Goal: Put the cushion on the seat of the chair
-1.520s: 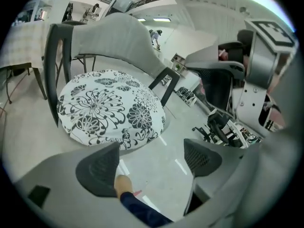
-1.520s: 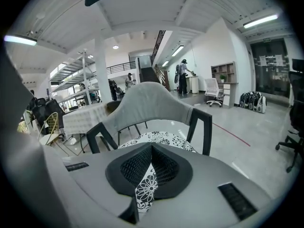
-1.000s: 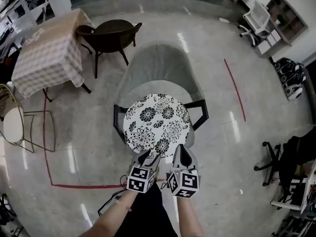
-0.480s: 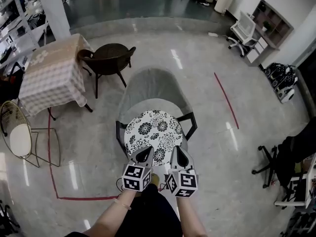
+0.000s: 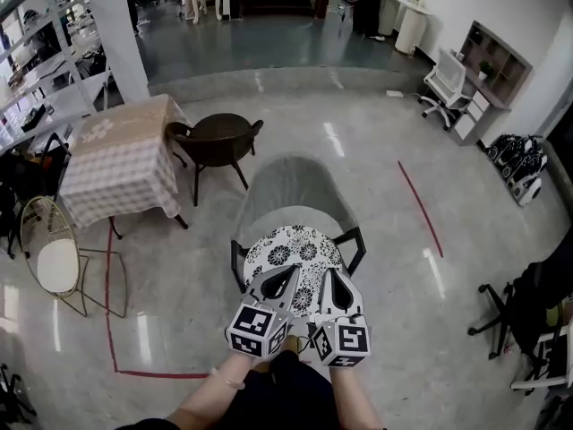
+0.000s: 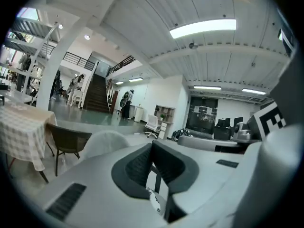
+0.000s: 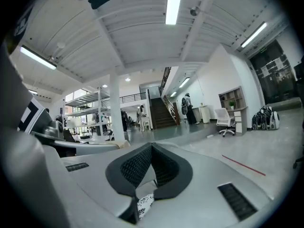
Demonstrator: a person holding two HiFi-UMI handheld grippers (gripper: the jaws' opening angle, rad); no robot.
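Room: glossy grey polished floor (image 5: 430, 133) crossed by red tape lines, with a staircase at the far end.
Left side: square table under a beige checked cloth (image 5: 121, 168); a dark brown round-backed chair (image 5: 215, 141) just right of it; a gold wire chair with a cream seat (image 5: 55, 262) nearer.
Chair: grey fabric armchair with a curved back and black legs (image 5: 291, 191), in the middle of the floor.
Cushion: round, flat cushion printed with black-and-white flowers (image 5: 291, 249), lying on the grey armchair's seat and covering most of it.
Left gripper (image 5: 288, 278): smooth grey shell, dark ribbed pads pressed together with nothing between them; it hangs over the cushion's near edge, and the cushion shows below the jaws.
Right gripper (image 5: 331, 278): same build, just right of the left one, pads meeting at the tips and empty; a sliver of floral cushion shows beneath.
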